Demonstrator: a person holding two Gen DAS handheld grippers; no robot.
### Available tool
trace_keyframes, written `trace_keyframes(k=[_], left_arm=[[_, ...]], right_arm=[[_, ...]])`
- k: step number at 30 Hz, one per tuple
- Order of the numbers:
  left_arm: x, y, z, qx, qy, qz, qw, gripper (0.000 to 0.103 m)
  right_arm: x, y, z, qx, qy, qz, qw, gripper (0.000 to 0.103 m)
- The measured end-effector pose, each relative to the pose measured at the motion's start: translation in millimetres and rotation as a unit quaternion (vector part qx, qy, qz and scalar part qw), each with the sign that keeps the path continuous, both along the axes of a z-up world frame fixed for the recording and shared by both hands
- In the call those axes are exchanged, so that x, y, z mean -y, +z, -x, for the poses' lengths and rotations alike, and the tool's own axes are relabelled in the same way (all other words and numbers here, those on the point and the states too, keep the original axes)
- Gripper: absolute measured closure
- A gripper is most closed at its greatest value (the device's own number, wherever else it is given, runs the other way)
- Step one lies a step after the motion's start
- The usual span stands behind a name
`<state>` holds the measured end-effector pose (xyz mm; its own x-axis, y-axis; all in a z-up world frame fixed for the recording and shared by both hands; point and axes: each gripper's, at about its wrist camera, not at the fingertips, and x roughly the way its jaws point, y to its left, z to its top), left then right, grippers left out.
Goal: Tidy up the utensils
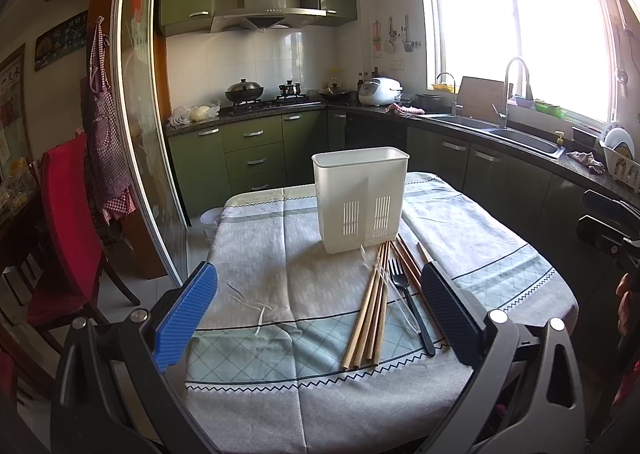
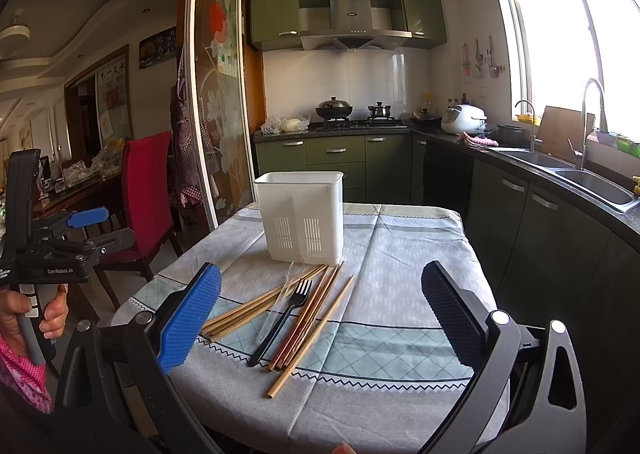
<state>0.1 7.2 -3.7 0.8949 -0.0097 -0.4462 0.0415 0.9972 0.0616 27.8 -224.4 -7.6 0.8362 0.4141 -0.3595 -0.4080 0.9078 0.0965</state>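
Utensils heaped against the near foot of the white caddy (image 1: 360, 200): pale chopsticks (image 1: 370, 310), black fork (image 1: 408, 300), clear plastic utensil (image 2: 276, 304), darker chopsticks (image 2: 304, 318). Both tongs spread wide, empty, well short of the caddy: left gripper (image 1: 320, 318) straddling the heap, right gripper (image 2: 320, 318) nearer its right side. Advisable: single out one piece, pinch mid-shaft, lift clear, lower upright into a caddy compartment.
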Motion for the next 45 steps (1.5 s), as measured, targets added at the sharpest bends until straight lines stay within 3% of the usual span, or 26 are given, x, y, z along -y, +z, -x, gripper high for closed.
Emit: trace_keyframes(k=[34, 37, 41, 45], left_arm=[[0.0, -2.9, -2.5, -0.007, 0.000, 0.001, 1.0000, 0.006], [1.4, -7.8, -13.2, -0.028, 0.005, 0.002, 0.9996, 0.006], [4.0, -17.5, -42.4, -0.086, -0.003, 0.016, 0.9961, 0.006], [14.5, -27.0, -80.3, -0.144, -0.017, 0.011, 0.9894, 0.006]], right_arm=[[-2.9, -2.7, -3.3, -0.008, 0.000, 0.007, 1.000, 0.004], [-2.0, -3.8, -7.3, -0.015, -0.006, 0.015, 1.000, 0.004], [2.4, -8.6, -23.2, -0.046, -0.013, 0.033, 0.998, 0.004], [9.7, -21.4, -59.9, -0.114, -0.020, 0.065, 0.991, 0.004]])
